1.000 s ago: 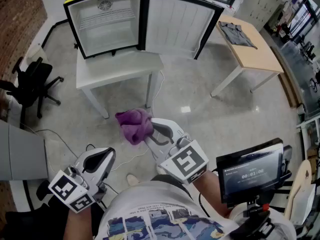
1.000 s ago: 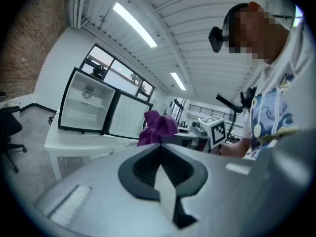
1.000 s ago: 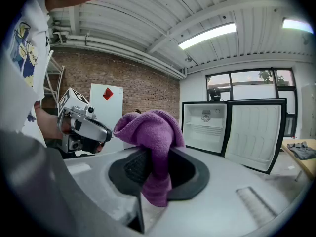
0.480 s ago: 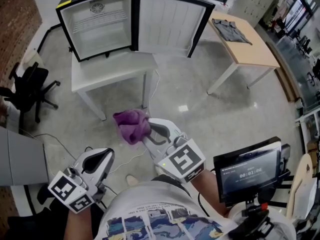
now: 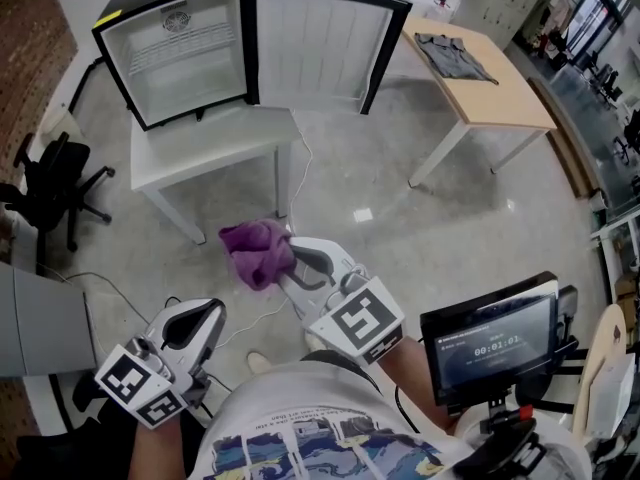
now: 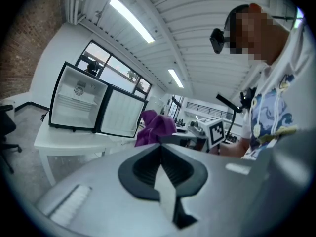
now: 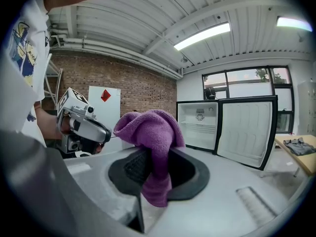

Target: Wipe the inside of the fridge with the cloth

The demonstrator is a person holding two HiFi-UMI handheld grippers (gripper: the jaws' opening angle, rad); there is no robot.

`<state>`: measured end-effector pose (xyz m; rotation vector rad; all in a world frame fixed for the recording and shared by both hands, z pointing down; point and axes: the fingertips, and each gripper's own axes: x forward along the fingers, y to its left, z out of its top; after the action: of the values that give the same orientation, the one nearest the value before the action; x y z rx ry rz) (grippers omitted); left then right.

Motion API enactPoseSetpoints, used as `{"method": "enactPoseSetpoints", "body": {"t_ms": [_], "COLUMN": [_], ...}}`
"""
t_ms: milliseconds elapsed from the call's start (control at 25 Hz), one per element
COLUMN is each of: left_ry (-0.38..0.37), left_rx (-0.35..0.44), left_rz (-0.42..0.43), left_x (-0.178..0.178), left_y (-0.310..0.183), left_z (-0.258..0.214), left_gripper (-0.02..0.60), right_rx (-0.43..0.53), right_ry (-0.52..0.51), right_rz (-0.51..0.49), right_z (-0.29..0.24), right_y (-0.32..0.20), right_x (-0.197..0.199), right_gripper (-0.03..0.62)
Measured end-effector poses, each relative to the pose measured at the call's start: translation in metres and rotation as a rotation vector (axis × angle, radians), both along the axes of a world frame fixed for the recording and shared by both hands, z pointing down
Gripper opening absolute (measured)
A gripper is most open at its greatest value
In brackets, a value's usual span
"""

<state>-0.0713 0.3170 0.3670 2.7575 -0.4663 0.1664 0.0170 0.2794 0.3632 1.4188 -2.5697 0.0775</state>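
A small black fridge point(image 5: 190, 53) stands open on a white table point(image 5: 205, 148) at the top of the head view, its door point(image 5: 315, 48) swung out to the right; the white inside shows a wire shelf. My right gripper point(image 5: 290, 265) is shut on a purple cloth point(image 5: 255, 251), well in front of the fridge and over the floor. In the right gripper view the cloth point(image 7: 150, 135) bunches between the jaws, with the fridge point(image 7: 200, 125) beyond. My left gripper point(image 5: 195, 320) hangs low at the left, jaws together and nothing in them. It sees the fridge point(image 6: 79, 105) too.
A wooden table point(image 5: 490, 73) with a grey garment point(image 5: 455, 56) stands at the upper right. A black office chair point(image 5: 45, 188) is at the left. A cable point(image 5: 270, 303) trails over the floor. A screen point(image 5: 490, 343) on a stand sits at my lower right.
The fridge and table have slid left and slightly down in the head view as my view shifts. The right gripper with the cloth keeps its grip, drifting a little left.
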Motion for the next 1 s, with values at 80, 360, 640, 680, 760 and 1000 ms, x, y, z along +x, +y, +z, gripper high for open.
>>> {"method": "enactPoseSetpoints", "body": {"t_ms": [80, 360, 640, 680, 760, 1000], "left_ry": [-0.004, -0.013, -0.021, -0.021, -0.021, -0.020], "left_rx": [0.004, 0.002, -0.005, -0.006, -0.006, 0.000], "left_rz": [0.004, 0.000, -0.003, -0.004, -0.006, -0.006], "left_x": [0.008, 0.031, 0.045, 0.045, 0.046, 0.046], "left_y": [0.000, 0.001, 0.007, 0.007, 0.007, 0.007], "left_z": [-0.002, -0.007, -0.006, -0.006, -0.007, -0.010], "left_gripper": [0.008, 0.008, 0.008, 0.008, 0.008, 0.008], "right_rx": [0.002, 0.005, 0.018, 0.019, 0.021, 0.022], "right_ry": [-0.007, -0.010, 0.001, 0.004, 0.008, 0.007], "right_rz": [0.000, -0.011, -0.016, -0.017, -0.017, -0.020], "right_z": [-0.001, -0.004, -0.006, -0.006, -0.006, -0.008], "right_y": [0.000, 0.003, 0.009, 0.009, 0.009, 0.010], "right_x": [0.007, 0.028, 0.040, 0.040, 0.040, 0.039], "right_gripper": [0.077, 0.077, 0.075, 0.075, 0.075, 0.075]}}
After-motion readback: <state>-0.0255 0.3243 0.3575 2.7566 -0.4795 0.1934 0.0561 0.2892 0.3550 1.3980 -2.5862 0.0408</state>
